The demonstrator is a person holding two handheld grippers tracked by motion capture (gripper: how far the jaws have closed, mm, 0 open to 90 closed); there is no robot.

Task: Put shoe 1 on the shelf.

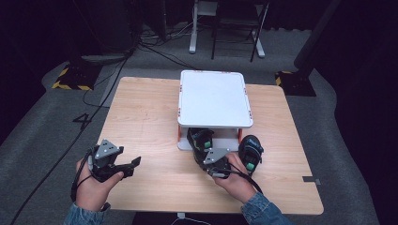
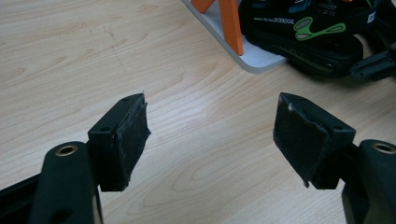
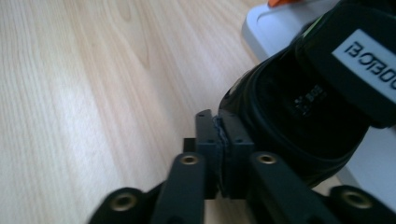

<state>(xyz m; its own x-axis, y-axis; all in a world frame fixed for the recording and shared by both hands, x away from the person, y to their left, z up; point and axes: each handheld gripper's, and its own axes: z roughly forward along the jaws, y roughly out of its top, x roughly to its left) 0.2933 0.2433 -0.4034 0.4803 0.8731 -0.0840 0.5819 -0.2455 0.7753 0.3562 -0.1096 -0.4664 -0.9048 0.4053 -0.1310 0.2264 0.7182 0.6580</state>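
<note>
Evidently meant to draw the black shoe (image 1: 201,139) out from the lower shelf of the white rack (image 1: 213,96): right gripper (image 3: 218,122) pressed together at its heel rim (edge caught or not, hard to tell). Left gripper (image 2: 212,126) spread wide, idle left of the rack, yet catching the shoe's green side logo, missed from the right gripper view

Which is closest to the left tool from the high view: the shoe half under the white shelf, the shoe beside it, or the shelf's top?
From the left tool:
1. Shoe half under the shelf, centre.
2. Shoe beside it, farther right.
3. White shelf top, at the table's back.
</note>
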